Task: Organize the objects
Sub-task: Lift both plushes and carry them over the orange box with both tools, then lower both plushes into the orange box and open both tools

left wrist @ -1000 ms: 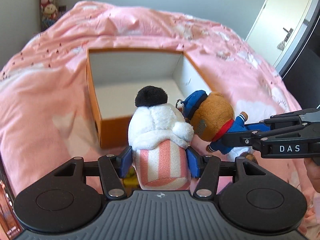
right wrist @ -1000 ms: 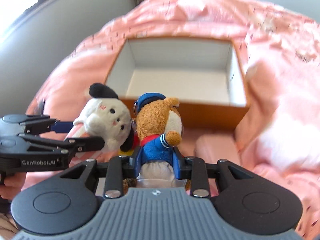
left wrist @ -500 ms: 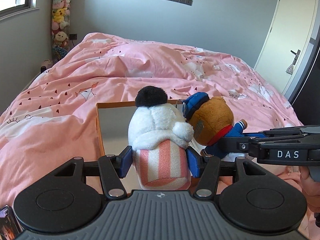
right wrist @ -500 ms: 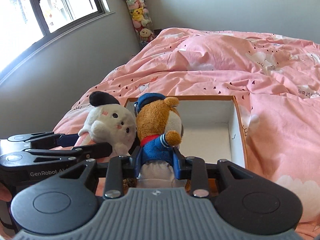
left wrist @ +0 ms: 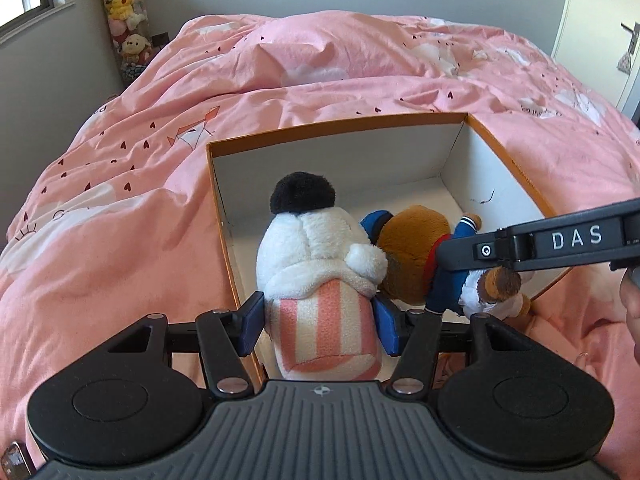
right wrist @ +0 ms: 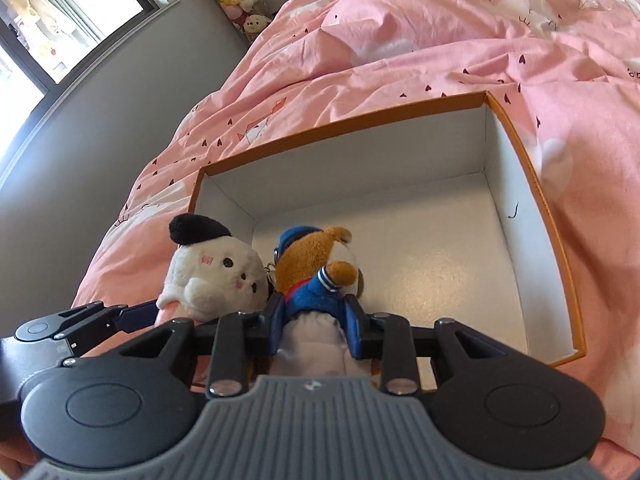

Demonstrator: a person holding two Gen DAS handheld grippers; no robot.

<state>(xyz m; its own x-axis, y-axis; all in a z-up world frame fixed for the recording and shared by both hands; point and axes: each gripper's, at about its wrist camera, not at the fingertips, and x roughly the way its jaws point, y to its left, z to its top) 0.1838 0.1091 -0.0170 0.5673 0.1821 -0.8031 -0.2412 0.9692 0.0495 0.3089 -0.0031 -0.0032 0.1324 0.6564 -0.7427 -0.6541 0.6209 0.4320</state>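
Two plush toys hang over the near end of the open box [right wrist: 532, 184] on the bed: your left gripper [left wrist: 318, 322] clamps the white plush [left wrist: 320, 264], your right gripper [right wrist: 316, 322] clamps the brown bear [right wrist: 316, 268]. Free floor lies farther ahead, below both.

Orange box [left wrist: 506, 160], white inside; pink heart-printed duvet [left wrist: 120, 208]; pink-striped white plush [left wrist: 320, 280].
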